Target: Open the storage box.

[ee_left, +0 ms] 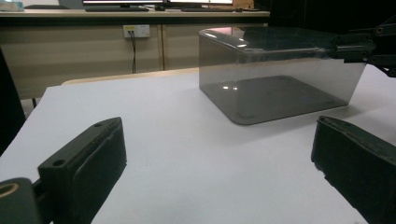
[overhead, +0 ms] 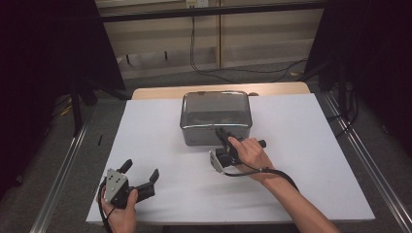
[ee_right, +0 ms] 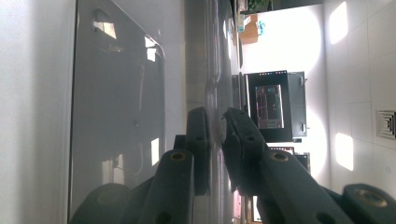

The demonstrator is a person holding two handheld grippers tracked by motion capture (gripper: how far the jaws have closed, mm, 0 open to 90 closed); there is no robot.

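Note:
A smoky translucent grey container (overhead: pixel 209 137) stands open side up at the back middle of the white table. My right gripper (overhead: pixel 220 132) reaches to its near wall and is shut on the rim there. In the right gripper view, one jaw of that gripper (ee_right: pixel 217 128) lies on each side of the thin wall (ee_right: pixel 116 93). My left gripper (overhead: pixel 141 169) rests at the near left of the table, open, with nothing between its jaws. Its own view looks between the wide jaws (ee_left: pixel 215 158) at the container (ee_left: pixel 280 70) and the right gripper (ee_left: pixel 355 46) on its rim.
The white table top (overhead: pixel 301 160) spreads wide on both sides of the container. A wooden edge (overhead: pixel 160 92) runs behind it. Metal rails (overhead: pixel 63 170) flank the table, cables (overhead: pixel 233 72) lie on the floor beyond, and dark curtains hang at both sides.

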